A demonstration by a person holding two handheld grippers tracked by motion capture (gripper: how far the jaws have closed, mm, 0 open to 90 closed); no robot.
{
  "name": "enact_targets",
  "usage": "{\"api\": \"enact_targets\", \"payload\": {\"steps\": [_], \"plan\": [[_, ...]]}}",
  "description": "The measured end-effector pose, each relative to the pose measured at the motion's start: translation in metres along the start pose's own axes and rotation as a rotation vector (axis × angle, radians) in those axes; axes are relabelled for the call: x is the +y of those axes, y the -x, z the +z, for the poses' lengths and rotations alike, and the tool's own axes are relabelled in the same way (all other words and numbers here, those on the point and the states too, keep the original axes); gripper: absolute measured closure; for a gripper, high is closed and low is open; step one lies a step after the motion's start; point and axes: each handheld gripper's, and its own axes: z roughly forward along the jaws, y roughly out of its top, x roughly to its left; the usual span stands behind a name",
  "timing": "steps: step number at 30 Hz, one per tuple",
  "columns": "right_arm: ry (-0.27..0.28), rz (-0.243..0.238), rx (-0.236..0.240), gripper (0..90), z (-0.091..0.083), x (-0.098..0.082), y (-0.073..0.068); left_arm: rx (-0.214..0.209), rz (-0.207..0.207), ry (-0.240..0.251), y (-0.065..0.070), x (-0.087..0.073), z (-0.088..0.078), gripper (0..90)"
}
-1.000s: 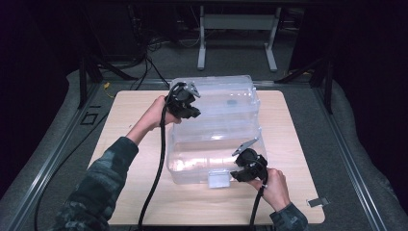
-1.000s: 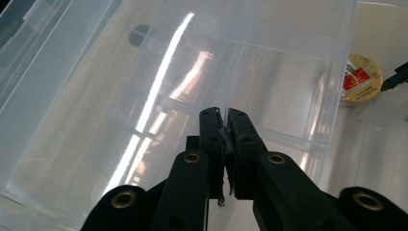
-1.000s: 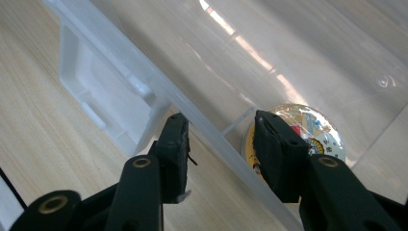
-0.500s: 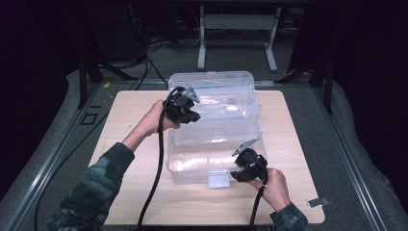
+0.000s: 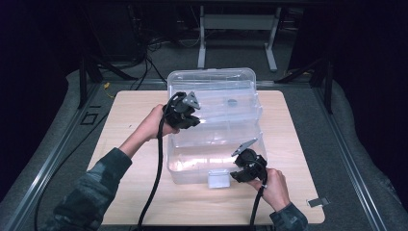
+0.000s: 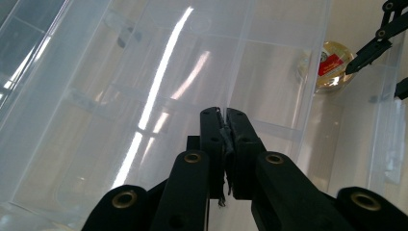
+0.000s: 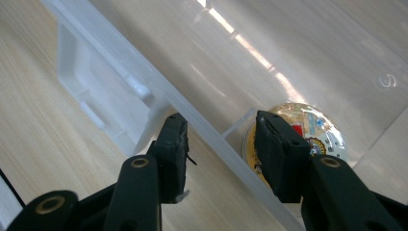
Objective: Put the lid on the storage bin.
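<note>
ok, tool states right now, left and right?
Left tool: closed on the clear box's tray edge.
Right tool: open, jaws straddling the box's front wall.

The storage box [image 5: 211, 125] is clear plastic. Inside it, the round tin [image 7: 308, 134] is gold with a red label. The tabletop [image 5: 130, 110] is pale woodgrain.

We see a pale wooden desk [image 5: 130, 120] on grey floor matting [image 5: 57, 144]. Beyond it stands a white metal frame [image 5: 238, 36], with dark cables [image 5: 144, 53] beside it. A small grey item [image 5: 317, 202], perhaps a clip, lies off the desk's near right corner.
</note>
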Motion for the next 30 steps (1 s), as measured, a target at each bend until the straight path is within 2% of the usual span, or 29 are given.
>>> {"api": "enact_targets", "payload": {"steps": [6, 15, 22, 24, 30], "plan": [[-0.009, -0.003, -0.003, 56.0, 0.0, 0.0, 0.0, 0.01, 0.014, -0.006, 0.005, 0.0, -0.001, 87.6], [-0.012, -0.001, -0.003, 55.9, 0.0, 0.001, 0.001, -0.009, 0.025, -0.022, 0.011, 0.0, -0.004, 87.9], [-0.014, -0.004, -0.007, 55.6, 0.0, 0.001, 0.0, -0.01, 0.059, -0.041, 0.016, 0.0, -0.005, 88.2], [-0.012, -0.003, -0.009, 55.5, 0.0, 0.001, 0.0, 0.002, 0.075, -0.046, 0.019, 0.0, -0.006, 88.3], [-0.013, -0.002, -0.009, 55.3, 0.0, 0.001, 0.0, 0.001, 0.078, -0.049, 0.023, 0.0, -0.006, 88.4]]}}
